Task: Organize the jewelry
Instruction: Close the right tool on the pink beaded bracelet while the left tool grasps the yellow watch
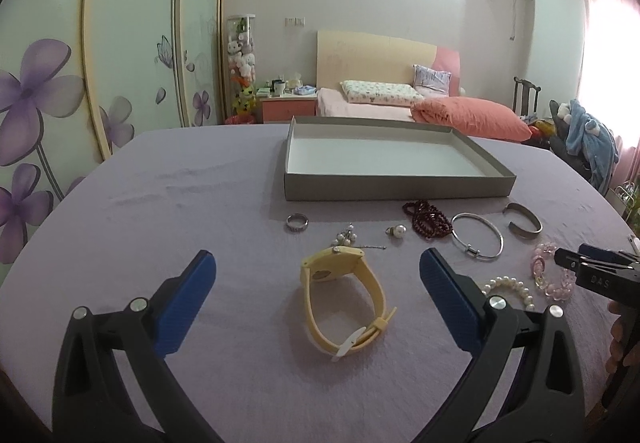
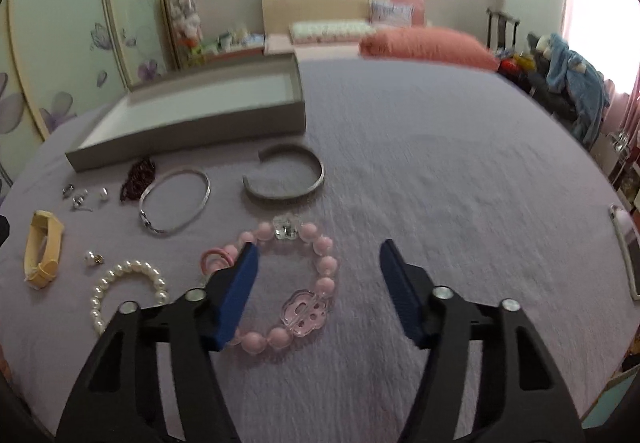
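My left gripper (image 1: 318, 257) stands open over the purple cloth, with a yellow watch (image 1: 340, 283) lying between and just beyond its blue fingers, untouched. My right gripper (image 2: 319, 246) is open above a pink bead bracelet (image 2: 326, 267); its left finger hides part of the bracelet's left side, and the pads do not press on it. A grey open box (image 1: 396, 187) sits empty at the back. Beside the pink bracelet lie a pearl bracelet (image 2: 128, 271), a thin silver bangle (image 2: 206, 183) and a grey cuff (image 2: 280, 197).
Nearer the box lie dark red beads (image 1: 430, 219), a silver ring (image 1: 297, 222), a pearl earring (image 1: 398, 231) and a small pearl cluster (image 1: 346, 239). A flat white-edged object (image 2: 626, 251) lies at the cloth's right edge. A bed and a wardrobe stand behind.
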